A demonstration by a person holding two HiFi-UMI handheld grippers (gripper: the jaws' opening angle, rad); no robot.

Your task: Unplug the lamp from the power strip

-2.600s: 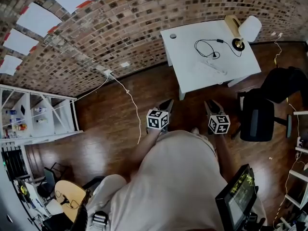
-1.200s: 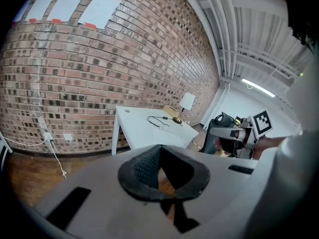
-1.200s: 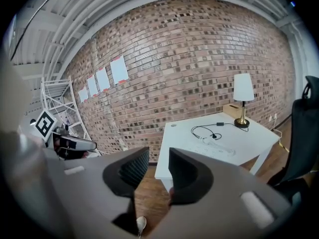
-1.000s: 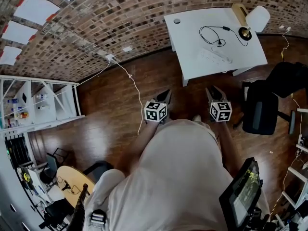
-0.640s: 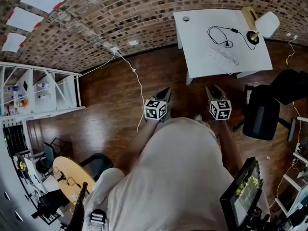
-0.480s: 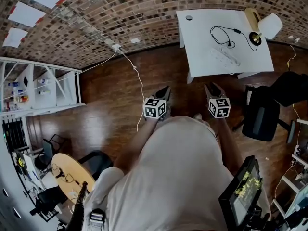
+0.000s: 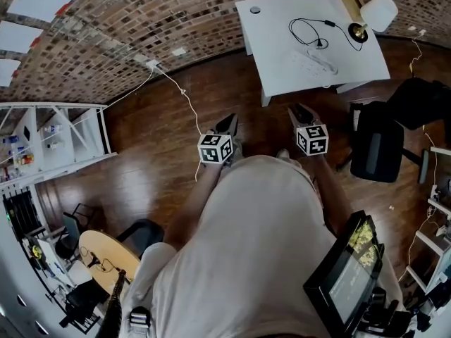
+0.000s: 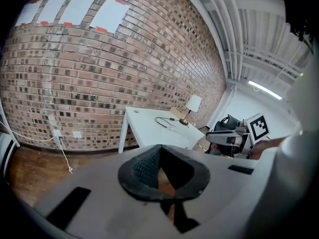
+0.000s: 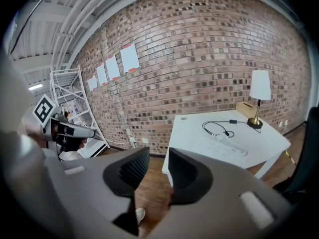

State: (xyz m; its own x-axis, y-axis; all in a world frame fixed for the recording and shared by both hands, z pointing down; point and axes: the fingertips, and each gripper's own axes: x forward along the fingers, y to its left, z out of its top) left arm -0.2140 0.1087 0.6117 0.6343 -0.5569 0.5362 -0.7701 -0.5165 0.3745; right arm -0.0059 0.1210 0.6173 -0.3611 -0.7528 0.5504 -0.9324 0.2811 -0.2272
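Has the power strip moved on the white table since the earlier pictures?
No. The power strip lies in the same spot on the white table, below and left of the lamp in the head view, as before.

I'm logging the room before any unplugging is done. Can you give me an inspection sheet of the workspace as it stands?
Surface: white table by the brick wall, mostly bare.
Job's things: lamp at a back corner; power strip lying mid-table.
Clutter: wooden box behind the lamp.
Grippers: left gripper jaws together, empty; right gripper jaws apart, empty; both well short of the table.
Cables: black lamp cord loops to the power strip and looks plugged in; white cable trails from the wall socket across the floor.
Surroundings: black chair beside the table; white shelving at left.
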